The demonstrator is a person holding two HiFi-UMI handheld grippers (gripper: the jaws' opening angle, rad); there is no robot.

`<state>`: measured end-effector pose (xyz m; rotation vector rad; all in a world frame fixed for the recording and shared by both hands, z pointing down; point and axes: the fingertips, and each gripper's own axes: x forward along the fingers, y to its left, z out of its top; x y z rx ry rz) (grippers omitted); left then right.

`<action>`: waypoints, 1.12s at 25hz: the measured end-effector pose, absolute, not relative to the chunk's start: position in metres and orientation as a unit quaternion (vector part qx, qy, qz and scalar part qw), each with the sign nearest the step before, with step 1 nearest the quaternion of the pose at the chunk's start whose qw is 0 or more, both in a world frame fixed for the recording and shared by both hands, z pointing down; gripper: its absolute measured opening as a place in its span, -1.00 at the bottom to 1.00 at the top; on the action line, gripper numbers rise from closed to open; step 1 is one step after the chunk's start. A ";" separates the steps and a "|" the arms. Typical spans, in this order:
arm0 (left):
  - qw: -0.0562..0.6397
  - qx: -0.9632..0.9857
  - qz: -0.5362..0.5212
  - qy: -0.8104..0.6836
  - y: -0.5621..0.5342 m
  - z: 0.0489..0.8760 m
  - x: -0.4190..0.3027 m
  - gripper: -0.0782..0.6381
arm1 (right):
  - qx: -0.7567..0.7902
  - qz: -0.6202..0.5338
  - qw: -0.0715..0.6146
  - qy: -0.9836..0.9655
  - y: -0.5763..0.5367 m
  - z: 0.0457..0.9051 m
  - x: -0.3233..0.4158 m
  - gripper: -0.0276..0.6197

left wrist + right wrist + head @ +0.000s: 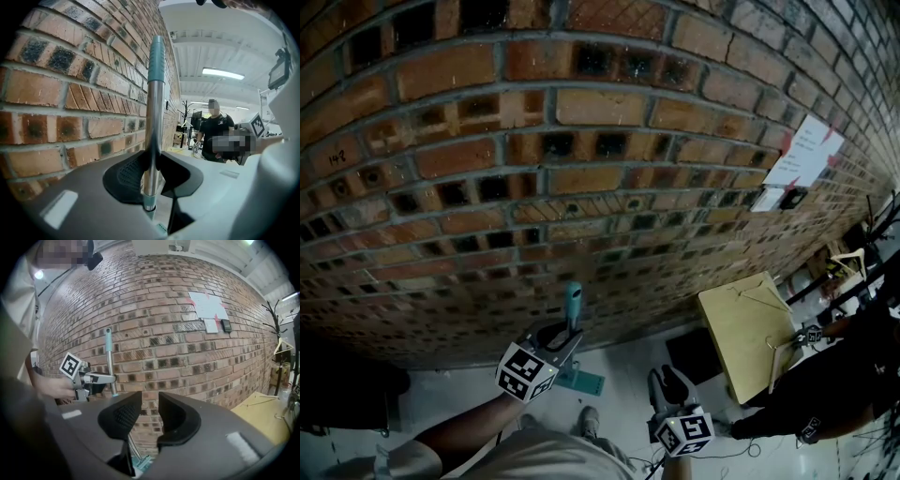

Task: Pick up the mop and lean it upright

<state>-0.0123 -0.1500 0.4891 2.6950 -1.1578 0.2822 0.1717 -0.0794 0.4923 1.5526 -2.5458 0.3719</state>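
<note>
Mop [153, 112] upright in near-level left tongs [151, 169]

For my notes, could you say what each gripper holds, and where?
Left gripper: the mop, by its metal shaft below the teal grip. Right gripper: nothing.

The head view looks steeply down from above along the brick wall [581, 141], which fills most of the frame. The left gripper [570, 337] and right gripper [671, 382] sit at bottom centre. The left gripper view sits close against the wall and looks along it: bricks fill the left half, the mop [153, 117] handle stands at centre, very near the lens, and a person [213, 131] is far off at right. The right gripper view stands farther back and faces the wall squarely. With the head view it shares the left gripper, mop, papers [208, 305] and table [260, 411].
</note>
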 end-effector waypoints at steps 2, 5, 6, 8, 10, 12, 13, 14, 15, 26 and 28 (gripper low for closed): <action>0.102 0.909 0.097 -0.393 -0.150 0.492 -0.014 -0.43 | 0.515 0.123 0.069 -0.846 -0.080 0.494 0.171 -0.57; 0.109 0.906 0.099 -0.396 -0.149 0.498 -0.015 -0.43 | 0.515 0.125 0.071 -0.845 -0.079 0.493 0.170 -0.57; 0.111 0.905 0.100 -0.398 -0.149 0.499 -0.016 -0.43 | 0.514 0.125 0.071 -0.846 -0.080 0.494 0.169 -0.57; 0.114 0.904 0.101 -0.401 -0.150 0.502 -0.018 -0.43 | 0.512 0.124 0.072 -0.847 -0.080 0.496 0.169 -0.57; 0.118 0.902 0.102 -0.404 -0.150 0.505 -0.021 -0.43 | 0.512 0.125 0.075 -0.847 -0.080 0.495 0.167 -0.57; 0.121 0.900 0.103 -0.406 -0.150 0.508 -0.023 -0.43 | 0.512 0.126 0.077 -0.846 -0.079 0.496 0.166 -0.57; 0.122 0.899 0.103 -0.407 -0.151 0.509 -0.024 -0.43 | 0.512 0.127 0.077 -0.846 -0.079 0.496 0.166 -0.57; 0.123 0.898 0.104 -0.408 -0.151 0.510 -0.025 -0.43 | 0.512 0.126 0.078 -0.846 -0.079 0.496 0.166 -0.57; 0.124 0.898 0.105 -0.409 -0.151 0.511 -0.026 -0.43 | 0.512 0.126 0.078 -0.846 -0.079 0.497 0.165 -0.57; 0.132 0.888 0.116 -0.424 -0.152 0.529 -0.038 -0.43 | 0.509 0.130 0.078 -0.847 -0.076 0.503 0.163 -0.57; 0.134 0.886 0.119 -0.427 -0.152 0.533 -0.040 -0.43 | 0.509 0.131 0.079 -0.847 -0.076 0.504 0.162 -0.57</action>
